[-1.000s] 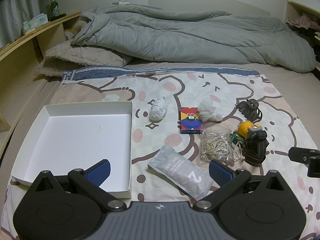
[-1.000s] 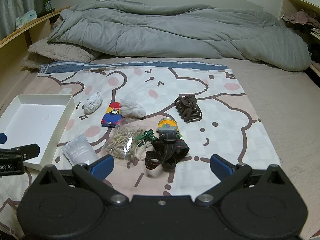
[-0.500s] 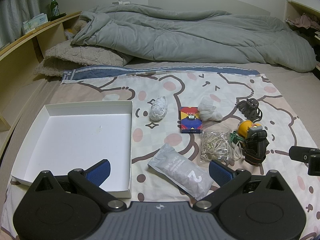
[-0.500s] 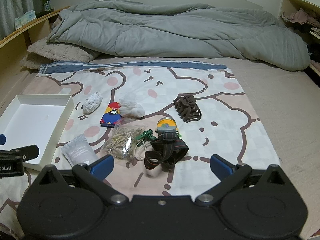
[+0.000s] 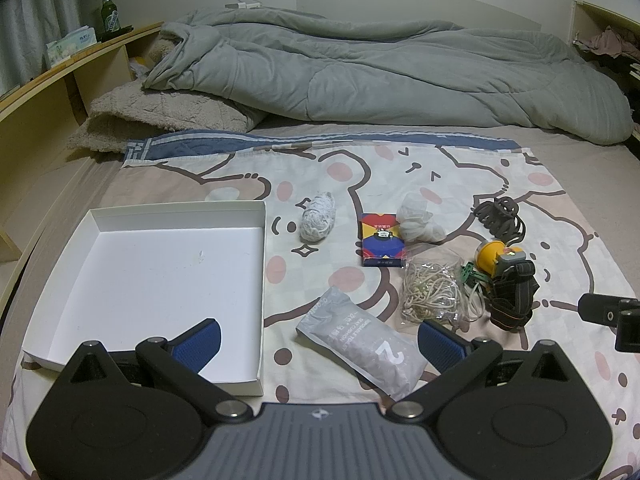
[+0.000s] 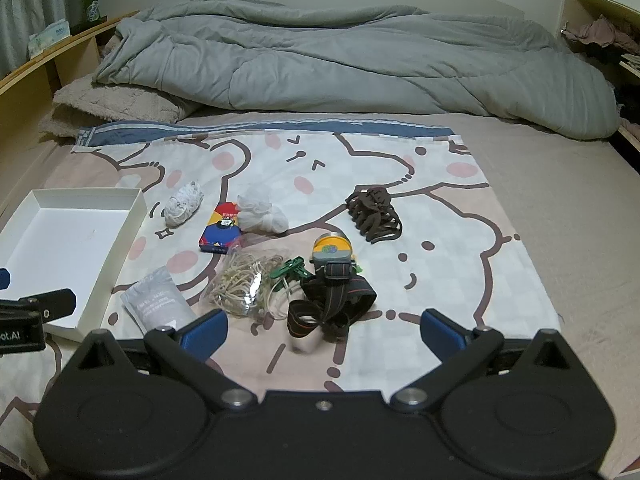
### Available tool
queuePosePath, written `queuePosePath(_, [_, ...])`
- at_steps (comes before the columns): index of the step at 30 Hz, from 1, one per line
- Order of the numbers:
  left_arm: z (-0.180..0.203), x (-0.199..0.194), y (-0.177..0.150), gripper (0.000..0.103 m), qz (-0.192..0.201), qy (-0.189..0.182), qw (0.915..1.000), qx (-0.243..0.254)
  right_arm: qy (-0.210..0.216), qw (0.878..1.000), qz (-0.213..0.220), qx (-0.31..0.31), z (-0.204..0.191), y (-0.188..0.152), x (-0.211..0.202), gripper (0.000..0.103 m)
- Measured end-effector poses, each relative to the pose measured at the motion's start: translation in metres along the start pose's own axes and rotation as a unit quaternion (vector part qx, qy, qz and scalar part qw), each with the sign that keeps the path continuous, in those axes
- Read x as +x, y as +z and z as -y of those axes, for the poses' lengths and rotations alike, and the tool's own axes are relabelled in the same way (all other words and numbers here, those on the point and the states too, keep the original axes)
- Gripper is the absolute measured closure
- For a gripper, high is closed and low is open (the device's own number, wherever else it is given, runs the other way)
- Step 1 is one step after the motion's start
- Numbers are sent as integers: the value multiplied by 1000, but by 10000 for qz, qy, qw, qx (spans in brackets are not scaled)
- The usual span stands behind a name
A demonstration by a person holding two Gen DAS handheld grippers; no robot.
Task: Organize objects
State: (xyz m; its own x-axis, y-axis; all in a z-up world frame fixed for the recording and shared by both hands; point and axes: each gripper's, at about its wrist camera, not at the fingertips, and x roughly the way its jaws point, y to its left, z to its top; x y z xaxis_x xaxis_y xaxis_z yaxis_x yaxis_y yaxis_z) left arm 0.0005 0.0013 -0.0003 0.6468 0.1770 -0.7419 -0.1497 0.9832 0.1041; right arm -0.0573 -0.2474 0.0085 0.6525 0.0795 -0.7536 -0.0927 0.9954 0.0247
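Observation:
An empty white box lid (image 5: pixel 104 320) (image 6: pixel 132 224) lies on the left of a bear-print cloth. Spread to its right are a grey sachet (image 5: pixel 360 344) (image 6: pixel 158 304), a bag of rubber bands (image 5: pixel 432 288) (image 6: pixel 244 280), a colourful card box (image 5: pixel 380 240) (image 6: pixel 220 228), a white yarn ball (image 5: pixel 318 220) (image 6: pixel 184 204), a white plastic bundle (image 5: pixel 416 224) (image 6: pixel 262 214), a yellow headlamp (image 5: pixel 504 272) (image 6: pixel 332 272) and a brown hair claw (image 5: pixel 500 216) (image 6: pixel 374 212). My left gripper (image 5: pixel 318 340) is open over the sachet and the lid's edge. My right gripper (image 6: pixel 324 330) is open just before the headlamp strap.
A crumpled grey duvet (image 5: pixel 380 76) and a beige blanket (image 5: pixel 160 116) fill the far half of the bed. A wooden shelf (image 5: pixel 60 80) with a green bottle (image 5: pixel 108 10) runs along the left. Bare mattress (image 6: pixel 560 208) lies right of the cloth.

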Motion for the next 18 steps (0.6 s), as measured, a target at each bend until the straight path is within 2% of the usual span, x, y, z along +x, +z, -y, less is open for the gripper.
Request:
queuePosePath(9, [2, 6, -9, 0, 86, 59, 9999, -53, -31, 10000, 66, 26, 1, 3, 2, 0])
queuePosePath(18, [-5, 25, 3, 0, 36, 163, 9990, -424, 120, 9994, 268, 183, 10, 19, 18, 0])
